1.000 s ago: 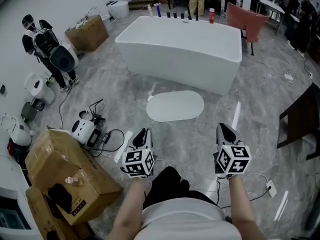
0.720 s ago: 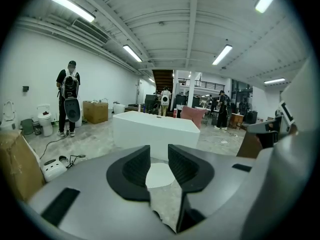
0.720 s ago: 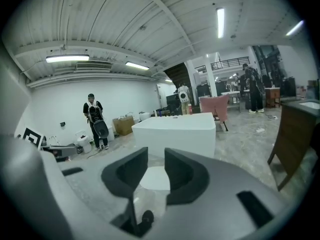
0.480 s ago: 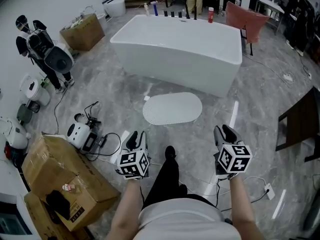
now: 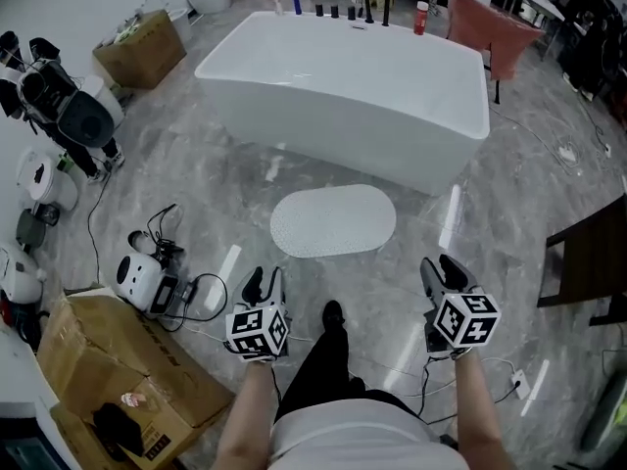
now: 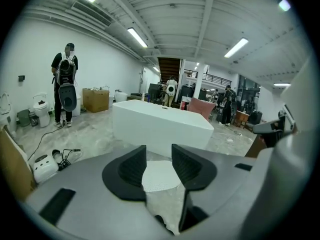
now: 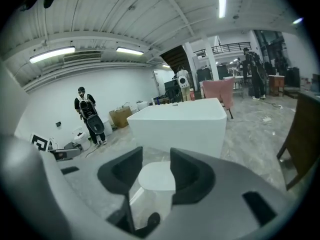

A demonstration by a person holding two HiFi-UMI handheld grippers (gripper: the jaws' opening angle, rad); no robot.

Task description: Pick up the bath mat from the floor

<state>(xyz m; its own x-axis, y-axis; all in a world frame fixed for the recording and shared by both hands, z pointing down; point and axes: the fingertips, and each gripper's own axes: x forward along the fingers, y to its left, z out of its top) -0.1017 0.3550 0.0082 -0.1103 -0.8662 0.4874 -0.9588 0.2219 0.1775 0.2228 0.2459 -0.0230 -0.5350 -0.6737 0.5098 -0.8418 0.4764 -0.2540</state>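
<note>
Surroundings: white rectangular bathtub point(image 5: 343, 86) stands just beyond the white oval dimpled bath mat point(image 5: 333, 220), which lies flat on the grey marble floor point(image 5: 196, 179). Brown cardboard box point(image 5: 118, 360) sits at left. Left gripper point(image 5: 265, 284) and right gripper point(image 5: 443, 272) hover short of the mat, fingers apart, just opened wider, gripping nothing.

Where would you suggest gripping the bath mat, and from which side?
Probably the near long edge of the bath mat, from the person's side: it lies flat on the floor, bathtub close behind, so only its thin rim can be pinched.

White bathtub point(image 5: 343, 96) on grey marble floor point(image 5: 196, 179).
</note>
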